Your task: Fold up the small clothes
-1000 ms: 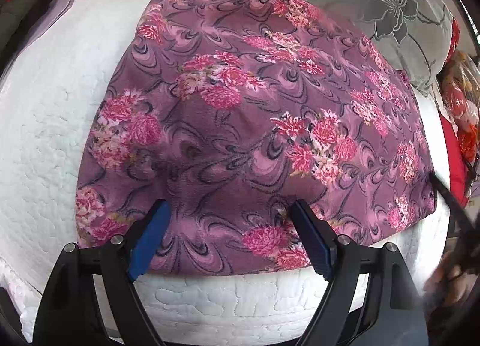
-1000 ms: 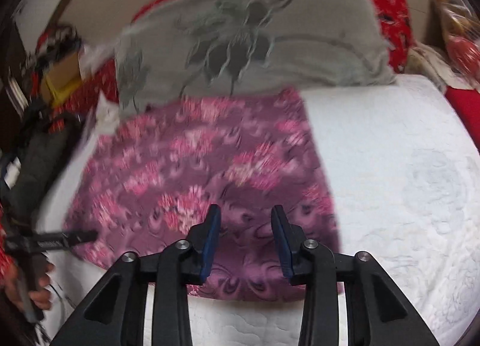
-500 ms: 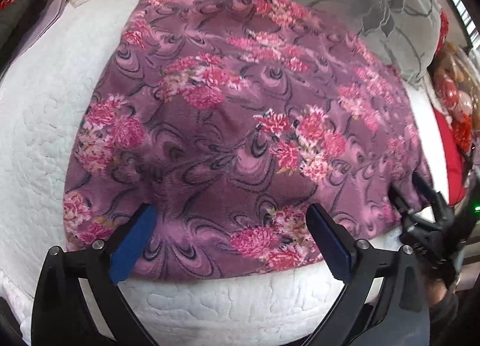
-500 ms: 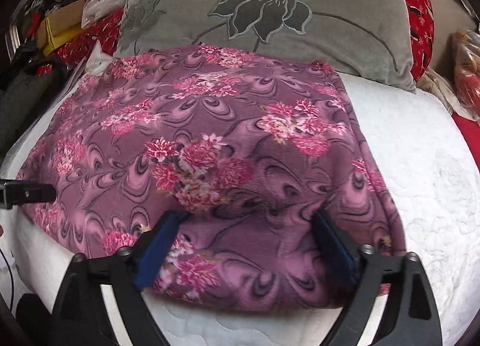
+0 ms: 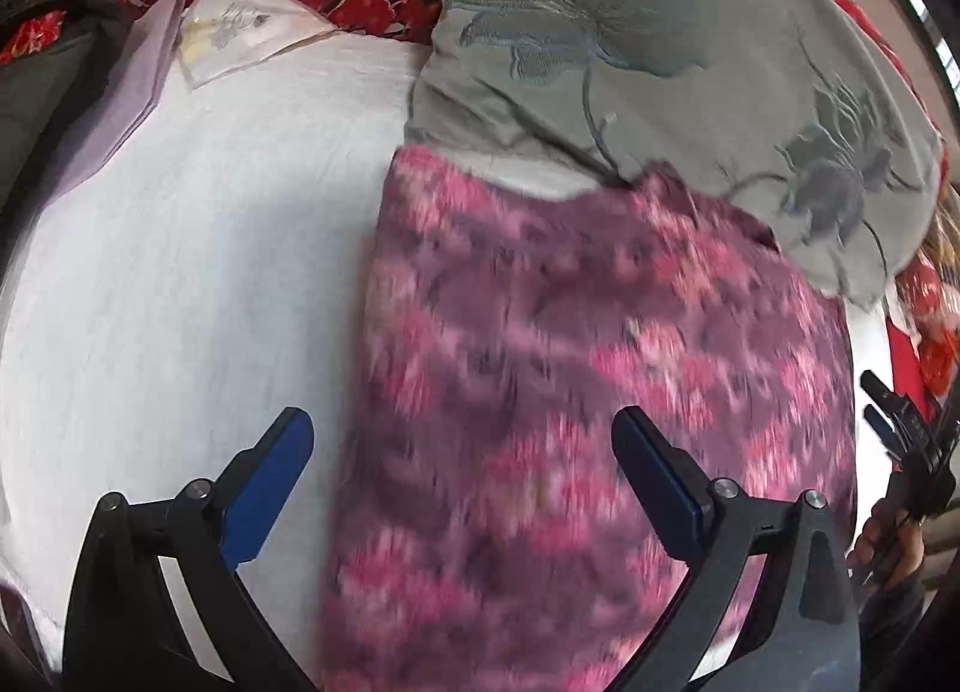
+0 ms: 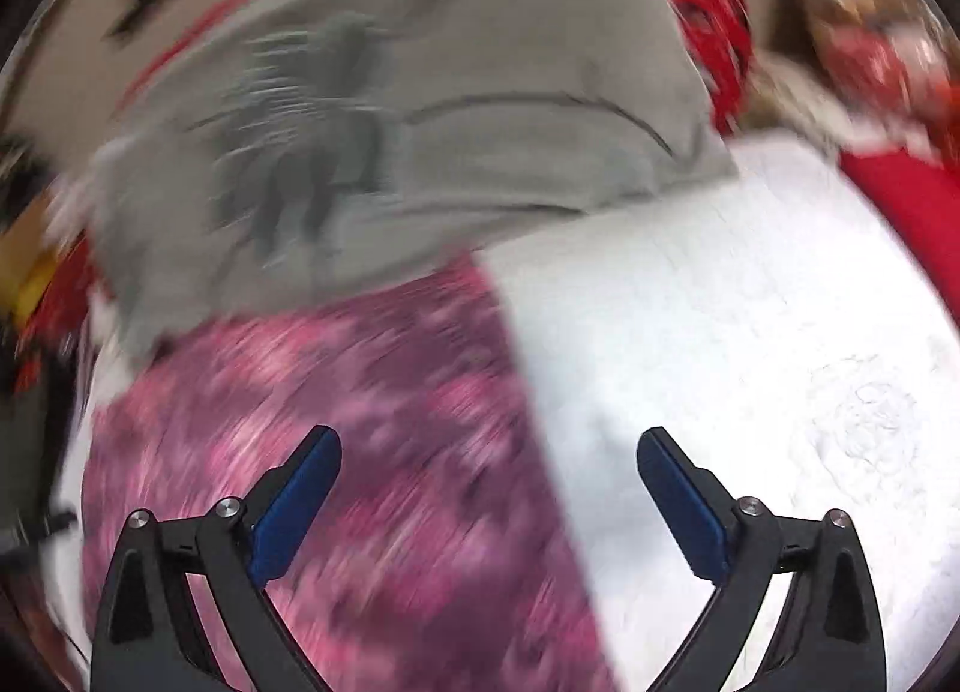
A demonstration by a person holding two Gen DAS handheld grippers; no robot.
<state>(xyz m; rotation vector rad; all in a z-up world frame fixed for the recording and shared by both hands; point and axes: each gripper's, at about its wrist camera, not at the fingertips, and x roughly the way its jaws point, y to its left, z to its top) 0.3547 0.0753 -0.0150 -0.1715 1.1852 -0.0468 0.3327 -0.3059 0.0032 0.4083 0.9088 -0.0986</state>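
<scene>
Though spread wide, having just been opening, holds nothing in the left tongs (image 5: 459, 416): merely straddles the left edge of the floral garment (image 5: 570, 392), one pad above cloth, the other above the bare white bed (image 5: 180, 272). Same with the right tongs (image 6: 487, 434), wide too despite having just been closing a little, astride the garment's right edge, pads clear of the cloth. Lies flat on the bed between the two pairs, far end touching the grey pillow (image 5: 660, 62). Heavily smeared in both views, so no telling how smooth or how layered.

Judged risks from here:

- Could pinch only a top layer at either edge, and so peel the cloth apart instead of carrying it over whole.
- Could catch the quilted bed cover along with the cloth, with one pad of each pair hanging over bare bed.
- Could close at uneven points along the two edges and skew the fold.
- Could bunch the far end against the pillow, or drag the pillow along.
- Could miss the edge altogether, closing amid such blur.

Worth settling squarely over each edge before closing.
</scene>
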